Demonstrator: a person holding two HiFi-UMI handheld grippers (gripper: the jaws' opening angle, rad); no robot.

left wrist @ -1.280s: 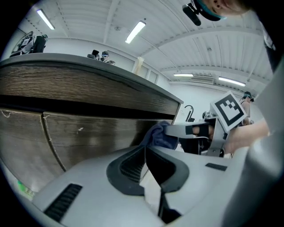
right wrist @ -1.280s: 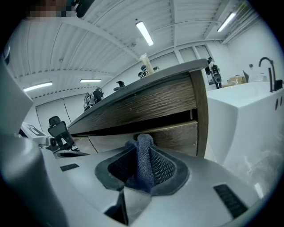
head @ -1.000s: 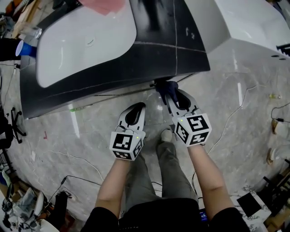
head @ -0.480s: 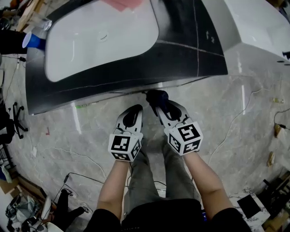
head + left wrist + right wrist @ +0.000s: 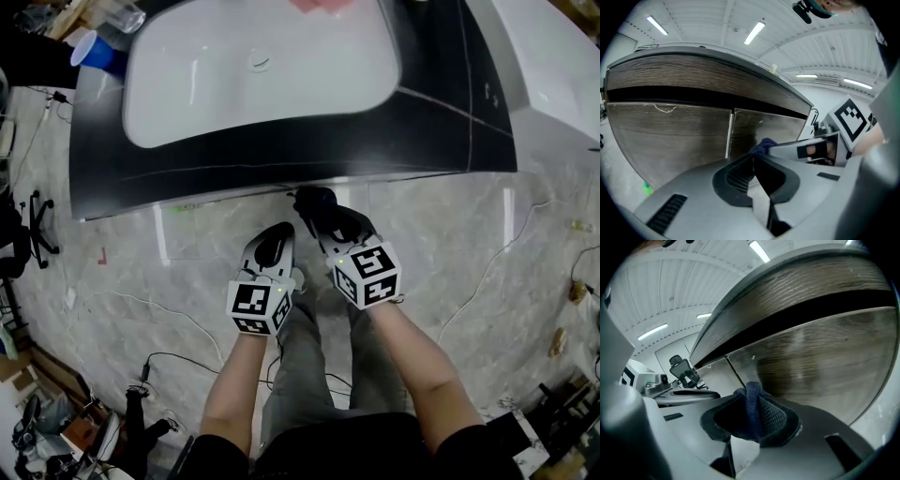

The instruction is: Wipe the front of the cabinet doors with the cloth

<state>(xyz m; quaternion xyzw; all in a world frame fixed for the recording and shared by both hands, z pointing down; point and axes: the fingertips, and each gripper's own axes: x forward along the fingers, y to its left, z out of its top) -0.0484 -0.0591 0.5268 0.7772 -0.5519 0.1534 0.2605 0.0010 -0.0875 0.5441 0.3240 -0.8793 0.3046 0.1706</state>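
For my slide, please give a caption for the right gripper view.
Right hand-held gripper pinching a dark blue cloth before the cabinet doors.

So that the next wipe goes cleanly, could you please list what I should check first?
1. Cloth gripped by the right gripper: ok, the jaws are shut on a fold of it.
2. Left gripper empty: ok, jaws together with nothing between them.
3. Cloth pressed on the cabinet doors: cannot tell; it sits close by the seam between them.
4. Left gripper out of the wiping path: ok, it is held back from the doors, beside the right gripper.
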